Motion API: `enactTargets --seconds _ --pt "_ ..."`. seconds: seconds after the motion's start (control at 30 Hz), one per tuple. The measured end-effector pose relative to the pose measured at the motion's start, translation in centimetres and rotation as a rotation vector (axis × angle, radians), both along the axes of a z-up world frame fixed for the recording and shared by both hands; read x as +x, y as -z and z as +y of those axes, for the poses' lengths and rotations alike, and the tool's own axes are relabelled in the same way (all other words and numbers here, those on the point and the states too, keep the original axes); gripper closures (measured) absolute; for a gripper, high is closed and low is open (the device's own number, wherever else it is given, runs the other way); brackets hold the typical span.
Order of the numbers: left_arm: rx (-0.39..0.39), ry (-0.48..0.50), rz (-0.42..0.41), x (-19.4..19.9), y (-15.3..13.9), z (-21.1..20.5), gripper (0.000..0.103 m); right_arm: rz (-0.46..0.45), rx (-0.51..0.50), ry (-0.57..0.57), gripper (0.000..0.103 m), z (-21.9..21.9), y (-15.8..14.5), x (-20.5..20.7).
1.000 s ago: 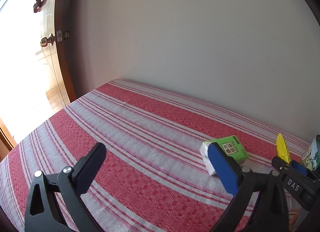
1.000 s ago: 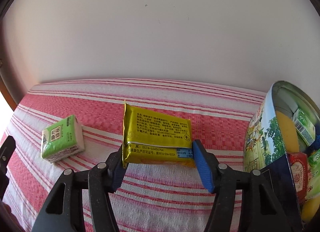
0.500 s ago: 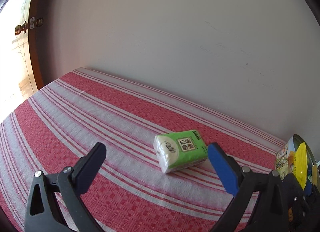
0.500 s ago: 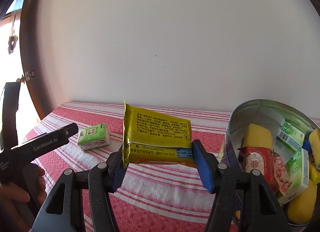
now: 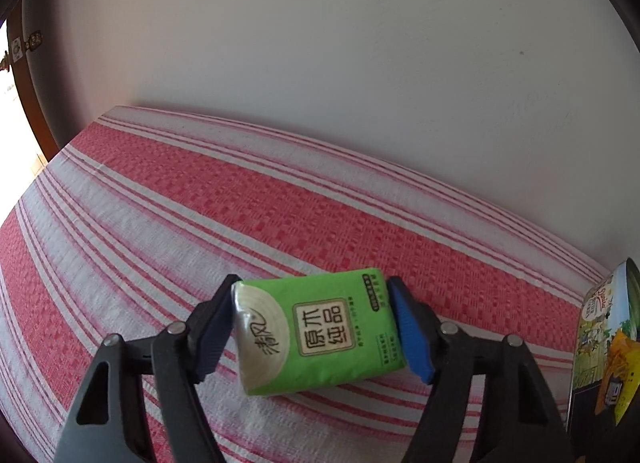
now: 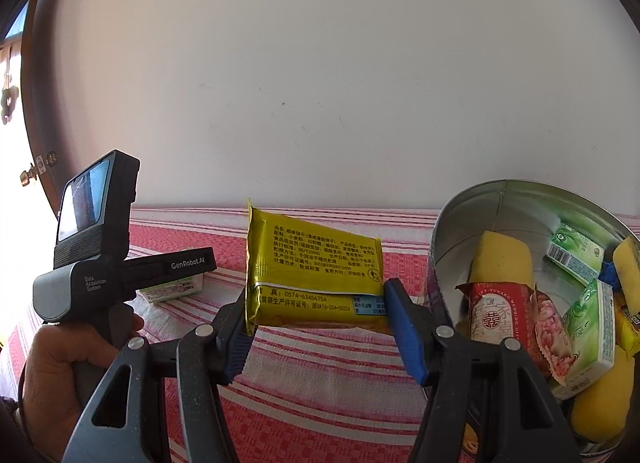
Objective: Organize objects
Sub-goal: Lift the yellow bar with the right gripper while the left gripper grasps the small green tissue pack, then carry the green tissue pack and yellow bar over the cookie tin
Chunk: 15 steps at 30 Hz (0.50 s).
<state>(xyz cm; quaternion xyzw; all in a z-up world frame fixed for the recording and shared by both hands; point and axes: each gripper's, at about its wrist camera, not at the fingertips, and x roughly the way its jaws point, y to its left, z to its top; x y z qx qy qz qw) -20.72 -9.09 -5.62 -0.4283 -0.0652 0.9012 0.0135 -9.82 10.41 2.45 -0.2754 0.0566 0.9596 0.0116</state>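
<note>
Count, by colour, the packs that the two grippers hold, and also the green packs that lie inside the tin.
green pack, clamped in the left gripper: 1
yellow packet, clamped in the right gripper: 1
green packs inside the tin: 2
Total: 4

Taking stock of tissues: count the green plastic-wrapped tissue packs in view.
3. One green tissue pack lies on the striped cloth between the left gripper fingers; an upper pack and a lower pack sit inside the round metal tin. Others may be buried there.
</note>
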Motion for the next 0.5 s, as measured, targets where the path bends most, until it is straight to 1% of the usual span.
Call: enactTargets --seconds 0.1,0.17,0.27,0.33,0.4,0.5 --pt "0.076 0.007 0.024 0.6 -0.1 -0.9 0.034 0.015 0.001 0.005 0.040 0.2 -0.2 0.2" --pt "0.096 -0.016 0.070 1.8 -0.7 -1.5 0.034 0.035 0.001 0.013 0.040 0.3 -0.4 0.4" --pt "0.061 -0.071 0.194 4.2 -2.2 -1.9 0.034 0.088 0.031 0.044 0.040 0.6 -0.7 1.5" --pt "0.012 -0.090 0.262 5.9 -3.0 -1.7 0.034 0.128 0.068 0.068 0.040 0.6 -1.0 1.9" --pt "-0.031 -0.091 0.301 7.4 -3.5 -1.3 0.034 0.158 0.091 0.079 0.040 0.0 -1.3 2.1" --pt "-0.058 -0.089 0.328 8.9 -3.8 -1.2 0.034 0.182 0.109 0.088 0.039 -1.2 -1.2 2.1"
